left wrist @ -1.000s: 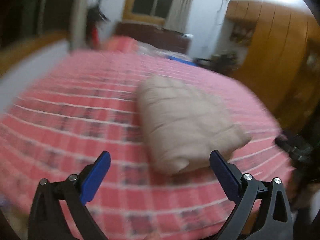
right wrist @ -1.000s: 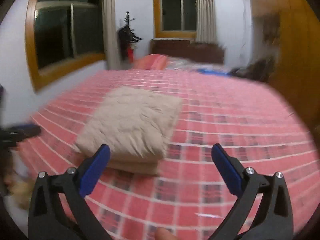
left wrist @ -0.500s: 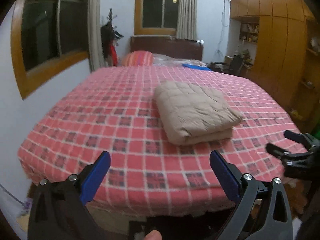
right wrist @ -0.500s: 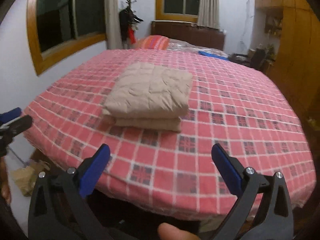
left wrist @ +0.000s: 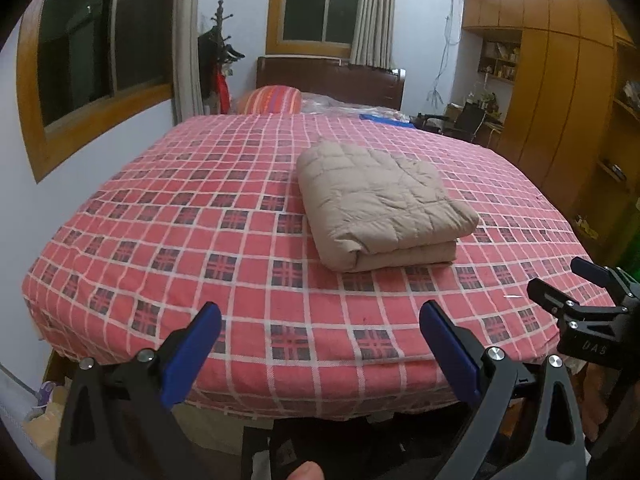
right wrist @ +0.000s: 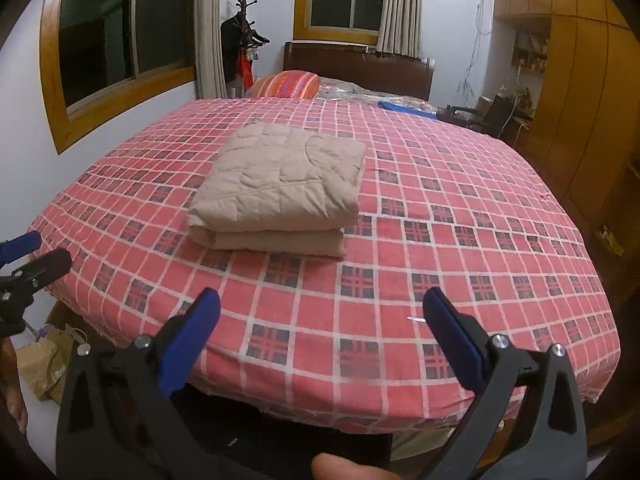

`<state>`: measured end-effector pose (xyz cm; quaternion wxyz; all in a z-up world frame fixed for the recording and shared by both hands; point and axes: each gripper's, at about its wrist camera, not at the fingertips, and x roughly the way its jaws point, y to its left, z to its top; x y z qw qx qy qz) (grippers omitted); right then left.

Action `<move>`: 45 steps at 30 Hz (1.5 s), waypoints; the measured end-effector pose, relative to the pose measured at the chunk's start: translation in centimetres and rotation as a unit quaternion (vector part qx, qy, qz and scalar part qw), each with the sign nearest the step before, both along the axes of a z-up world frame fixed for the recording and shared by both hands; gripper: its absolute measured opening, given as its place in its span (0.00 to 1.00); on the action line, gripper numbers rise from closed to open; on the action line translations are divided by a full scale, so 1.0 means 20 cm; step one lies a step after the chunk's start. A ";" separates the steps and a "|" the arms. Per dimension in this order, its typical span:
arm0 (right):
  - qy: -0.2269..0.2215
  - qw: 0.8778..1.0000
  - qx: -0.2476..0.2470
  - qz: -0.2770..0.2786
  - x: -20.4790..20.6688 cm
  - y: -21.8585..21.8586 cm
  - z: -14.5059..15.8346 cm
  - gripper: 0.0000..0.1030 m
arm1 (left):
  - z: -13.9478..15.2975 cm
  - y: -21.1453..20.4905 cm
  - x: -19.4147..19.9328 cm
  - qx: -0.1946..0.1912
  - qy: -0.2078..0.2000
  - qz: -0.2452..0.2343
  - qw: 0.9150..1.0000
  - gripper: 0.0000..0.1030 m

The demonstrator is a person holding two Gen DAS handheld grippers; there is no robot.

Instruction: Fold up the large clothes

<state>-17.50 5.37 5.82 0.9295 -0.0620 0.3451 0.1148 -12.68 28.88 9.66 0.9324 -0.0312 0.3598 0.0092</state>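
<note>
A folded beige quilted garment [left wrist: 380,204] is seen lying as a thick, squarish bundle on a bed covered with a red checked bedspread [left wrist: 168,240], resting toward the middle of the bed, well apart from every edge. In the right wrist view the same bundle [right wrist: 280,184] lies left of centre, its folded layers stacked and facing the near edge of the bed. Wide bare stretches of bedspread are shown on all sides of the bundle, with the near edge draping downward just beyond the fingertips. The left gripper [left wrist: 320,334] is held off the foot of the bed with its blue-padded fingers spread wide and nothing between them. The right gripper [right wrist: 322,330] is likewise held short of the near edge, fingers spread wide and empty. Each gripper is glimpsed at the margin of the other's view, well apart from the bundle. A striped pillow [left wrist: 272,100] and a dark headboard [left wrist: 328,80] are seen at the far end, a wooden wardrobe [left wrist: 560,100] along the right wall, and windows on the left and far walls.
</note>
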 end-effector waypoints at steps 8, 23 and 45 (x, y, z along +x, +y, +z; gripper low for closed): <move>-0.007 1.000 0.001 -0.001 0.00 -0.02 0.01 0.98 | -0.01 -0.03 0.01 0.001 0.003 -0.008 1.000 0.97; -0.021 1.000 -0.005 -0.004 -0.01 -0.01 0.02 0.98 | -0.01 -0.04 0.00 0.001 -0.001 -0.004 1.000 0.97; -0.025 1.000 -0.003 -0.005 -0.02 0.00 0.01 0.98 | -0.02 -0.03 0.01 -0.002 0.000 -0.002 1.000 0.97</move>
